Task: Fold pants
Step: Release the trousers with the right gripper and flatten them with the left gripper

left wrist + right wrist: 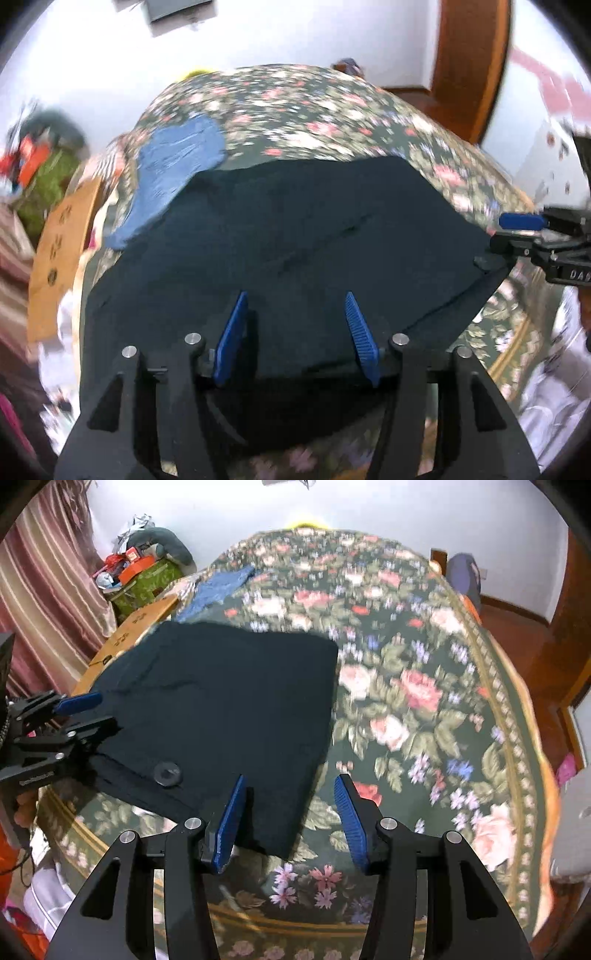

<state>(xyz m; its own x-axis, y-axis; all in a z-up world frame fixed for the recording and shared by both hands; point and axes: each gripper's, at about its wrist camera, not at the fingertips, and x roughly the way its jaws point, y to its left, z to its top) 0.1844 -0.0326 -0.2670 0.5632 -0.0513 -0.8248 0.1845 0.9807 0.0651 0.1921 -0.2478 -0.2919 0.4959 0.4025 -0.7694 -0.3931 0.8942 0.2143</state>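
Dark navy pants [295, 240] lie folded flat on a floral bedspread [295, 107]; in the right wrist view they [229, 694] fill the left half, with a round button [168, 773] near the front edge. My left gripper [297, 306] is open and empty just above the pants' near edge; it also shows in the right wrist view [99, 710] at the pants' left side. My right gripper [290, 786] is open and empty over the pants' near right corner; it shows in the left wrist view [506, 236] at the pants' right edge.
A blue folded garment [177, 166] lies on the bed beyond the pants, also in the right wrist view [218, 587]. A cardboard box [136, 627] and a cluttered green box [147, 579] stand left of the bed. Striped curtain [44, 598] at left, wooden door frame [469, 66] at right.
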